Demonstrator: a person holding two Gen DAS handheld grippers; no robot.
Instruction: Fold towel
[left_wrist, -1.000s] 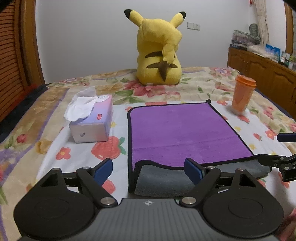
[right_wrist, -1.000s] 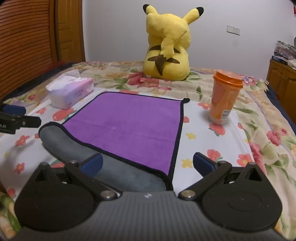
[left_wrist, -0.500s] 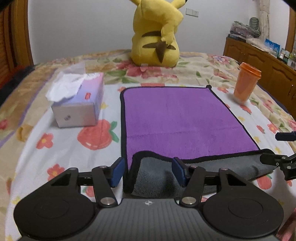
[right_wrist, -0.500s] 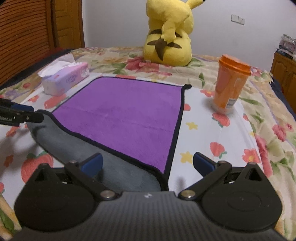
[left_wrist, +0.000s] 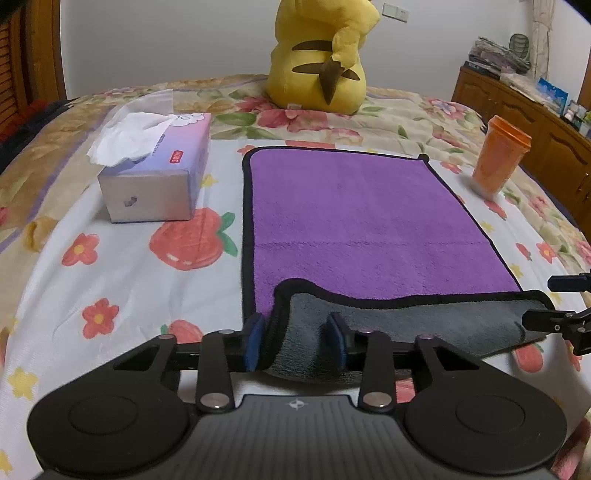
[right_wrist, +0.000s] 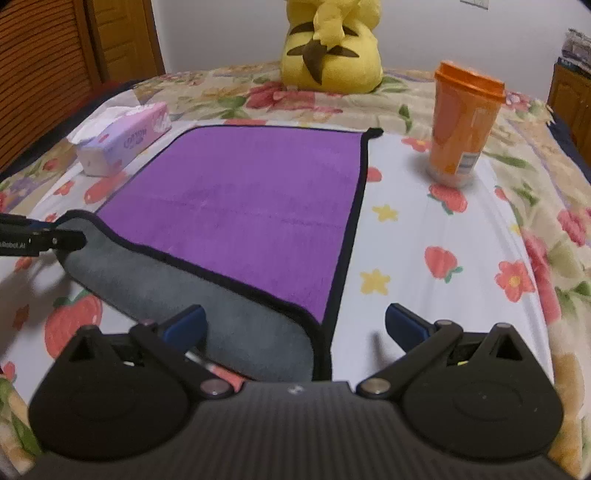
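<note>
A purple towel (left_wrist: 354, 218) with black trim lies flat on the bed; its near edge is turned over and shows the grey underside (left_wrist: 406, 317). It also shows in the right wrist view (right_wrist: 251, 199), grey flap (right_wrist: 184, 291). My left gripper (left_wrist: 295, 341) has its jaws narrowed around the near-left corner of the flap, with a gap still between the pads. My right gripper (right_wrist: 293, 325) is wide open over the near-right corner, not gripping. Each gripper shows at the edge of the other's view.
A tissue box (left_wrist: 159, 177) stands left of the towel. An orange lidded cup (left_wrist: 498, 162) stands to the right, also in the right wrist view (right_wrist: 461, 125). A yellow Pikachu plush (left_wrist: 321, 59) sits behind. Wooden cabinets (left_wrist: 524, 122) line the right wall.
My left gripper's jaws have narrowed steadily around the towel's near-left corner and moved forward and lower. My right gripper has moved forward and stayed wide open.
</note>
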